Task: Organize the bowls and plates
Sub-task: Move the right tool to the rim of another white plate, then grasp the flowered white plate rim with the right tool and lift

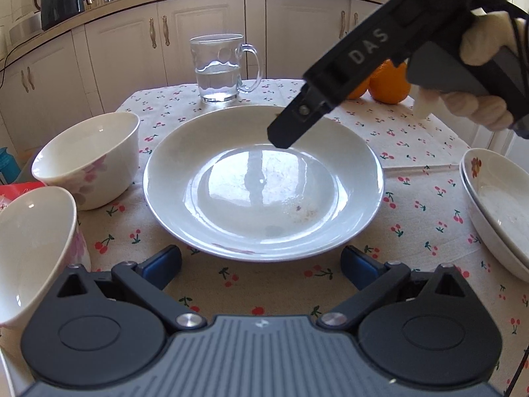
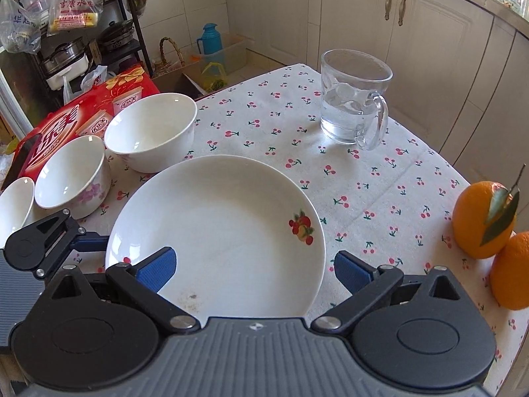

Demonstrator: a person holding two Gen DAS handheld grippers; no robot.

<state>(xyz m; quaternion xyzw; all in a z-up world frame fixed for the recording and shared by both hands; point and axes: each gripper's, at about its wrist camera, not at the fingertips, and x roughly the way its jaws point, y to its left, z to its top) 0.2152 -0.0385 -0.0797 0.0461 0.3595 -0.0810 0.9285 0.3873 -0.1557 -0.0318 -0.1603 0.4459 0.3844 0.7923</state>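
Note:
A large white plate point(image 1: 264, 185) lies in the middle of the cherry-print tablecloth; it also shows in the right wrist view point(image 2: 224, 231), with a fruit print on it. My left gripper point(image 1: 261, 264) is open just short of its near rim, empty. My right gripper point(image 2: 254, 271) is open above the plate, empty; it shows in the left wrist view point(image 1: 281, 135) hanging over the far rim. Two white floral bowls point(image 1: 89, 162) point(image 1: 33, 251) stand left of the plate, and show in the right wrist view point(image 2: 152, 130) point(image 2: 71, 175). Stacked white plates point(image 1: 496, 205) sit at the right edge.
A glass mug of water point(image 1: 221, 66) point(image 2: 353, 99) stands behind the plate. Two oranges point(image 2: 484, 218) point(image 2: 512, 271) sit near the table's right edge. A red package point(image 2: 82, 112) lies beyond the bowls. Another white dish point(image 2: 15, 201) sits far left. Kitchen cabinets point(image 1: 198, 39) surround the table.

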